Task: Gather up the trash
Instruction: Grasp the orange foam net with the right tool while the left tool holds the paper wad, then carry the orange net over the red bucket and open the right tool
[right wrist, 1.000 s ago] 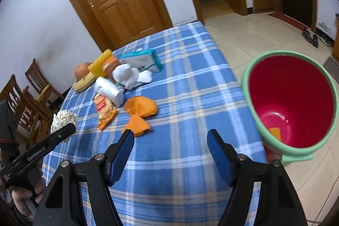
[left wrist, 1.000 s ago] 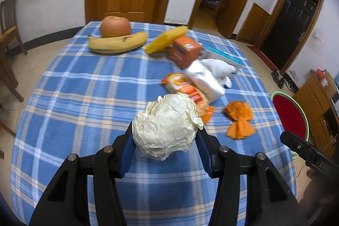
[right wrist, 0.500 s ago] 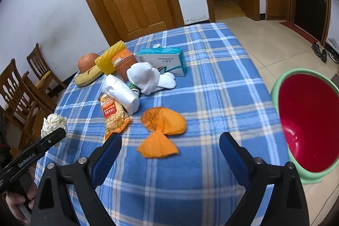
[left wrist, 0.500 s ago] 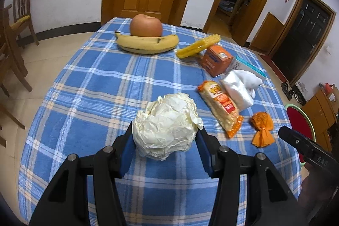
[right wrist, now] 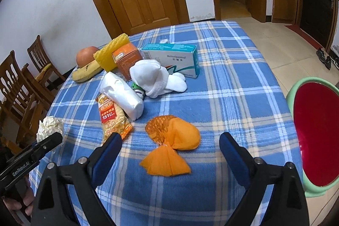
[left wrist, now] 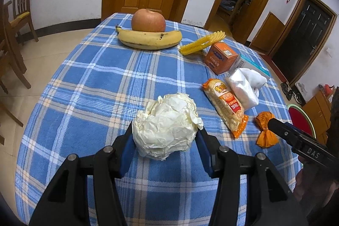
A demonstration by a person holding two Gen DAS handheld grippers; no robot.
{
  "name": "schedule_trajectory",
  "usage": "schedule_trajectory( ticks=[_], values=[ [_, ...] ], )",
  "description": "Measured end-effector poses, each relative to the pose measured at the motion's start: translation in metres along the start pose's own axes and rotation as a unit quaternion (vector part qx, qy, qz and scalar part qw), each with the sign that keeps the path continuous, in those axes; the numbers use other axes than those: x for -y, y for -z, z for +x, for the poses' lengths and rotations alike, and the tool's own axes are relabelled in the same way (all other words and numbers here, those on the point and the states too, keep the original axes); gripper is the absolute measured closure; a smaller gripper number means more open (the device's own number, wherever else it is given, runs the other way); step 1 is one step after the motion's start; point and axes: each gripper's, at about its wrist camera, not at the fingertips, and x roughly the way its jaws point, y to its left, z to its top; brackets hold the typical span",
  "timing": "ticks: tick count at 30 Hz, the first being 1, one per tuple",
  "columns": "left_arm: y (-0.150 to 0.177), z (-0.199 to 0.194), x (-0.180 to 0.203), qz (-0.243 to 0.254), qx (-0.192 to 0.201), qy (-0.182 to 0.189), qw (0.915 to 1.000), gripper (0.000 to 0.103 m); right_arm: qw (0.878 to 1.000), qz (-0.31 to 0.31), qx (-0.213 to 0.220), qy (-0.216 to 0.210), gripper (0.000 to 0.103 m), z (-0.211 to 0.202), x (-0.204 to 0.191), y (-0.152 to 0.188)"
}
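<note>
Since bin (right wrist: 313,132) sits beside bench (right wrist: 233,77), we keep left tool (left wrist: 165,137) clamping paper ball (left wrist: 167,128); right tool (right wrist: 169,141), just opened wide, empty, straddles orange wrapper (right wrist: 171,147).

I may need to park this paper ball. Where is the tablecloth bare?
Bare: the wide stretch left of the crumpled paper ball up to the banana, and the strip between the tissue box and the red bin. Crowded: around the snack packet and the socks.

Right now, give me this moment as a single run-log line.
left gripper: shut on paper ball | right gripper: open over orange wrapper | bin: beside table
</note>
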Motion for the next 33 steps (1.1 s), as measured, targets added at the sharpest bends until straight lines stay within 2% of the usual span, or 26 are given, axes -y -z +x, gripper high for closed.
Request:
schedule_trajectory(
  ticks=[2, 4, 6, 10, 13, 19, 33],
  values=[
    [0.000, 0.000, 0.001, 0.002, 0.000, 0.000, 1.0000, 0.050, 1.000, -0.002, -0.002, 0.003, 0.013, 0.004, -0.001, 0.000],
    [0.001, -0.001, 0.002, 0.004, 0.001, 0.001, 1.0000, 0.050, 1.000, -0.003, -0.009, 0.003, 0.026, 0.009, -0.001, 0.001],
    [0.001, -0.002, 0.003, 0.005, 0.002, 0.002, 1.0000, 0.050, 1.000, -0.001, -0.022, 0.003, 0.033, 0.015, -0.001, 0.004],
    [0.001, -0.005, 0.005, 0.005, 0.005, 0.004, 1.0000, 0.050, 0.999, -0.020, -0.012, 0.023, 0.053, 0.014, -0.006, 0.008],
    [0.002, -0.008, 0.008, 0.007, 0.006, 0.007, 0.9999, 0.050, 0.999, -0.022, -0.011, 0.022, 0.062, 0.011, -0.005, 0.009],
    [0.003, -0.014, 0.014, 0.013, 0.009, 0.011, 0.9998, 0.050, 1.000, -0.024, -0.006, 0.005, 0.069, 0.004, -0.006, 0.015],
    [0.004, -0.029, 0.041, 0.037, 0.016, 0.036, 0.9986, 0.050, 0.999, -0.006, 0.046, 0.007, 0.069, -0.048, 0.007, 0.023]
  ],
)
